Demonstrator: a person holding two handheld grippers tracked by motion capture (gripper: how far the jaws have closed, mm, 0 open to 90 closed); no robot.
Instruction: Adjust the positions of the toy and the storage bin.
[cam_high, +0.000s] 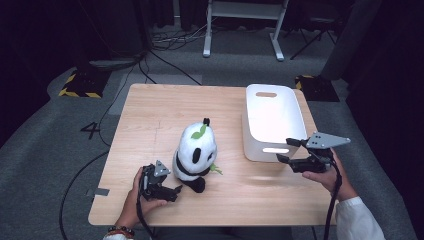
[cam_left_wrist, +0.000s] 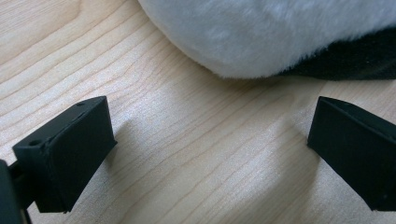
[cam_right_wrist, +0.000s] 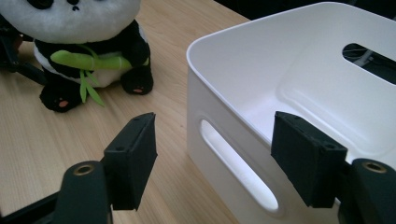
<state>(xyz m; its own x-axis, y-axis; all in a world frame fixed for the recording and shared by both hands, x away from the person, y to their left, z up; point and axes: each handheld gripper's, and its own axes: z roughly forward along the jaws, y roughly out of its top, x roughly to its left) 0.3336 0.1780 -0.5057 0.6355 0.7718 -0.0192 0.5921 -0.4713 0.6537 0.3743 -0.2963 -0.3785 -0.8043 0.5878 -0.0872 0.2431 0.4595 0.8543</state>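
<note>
At lower right, the right gripper (cam_high: 285, 150) straddles the white bin's (cam_high: 272, 112) near wall, jaws released; the left gripper's (cam_high: 176, 192) jaws are released beside the panda (cam_high: 196, 150).

The left tool (cam_high: 176, 189) lies low in the left hand (cam_high: 139, 196), its 2 jaws spread wide. The right tool (cam_high: 286, 150) (held level by the right hand (cam_high: 325, 175)) has jaws apart, pressing nothing.
</note>
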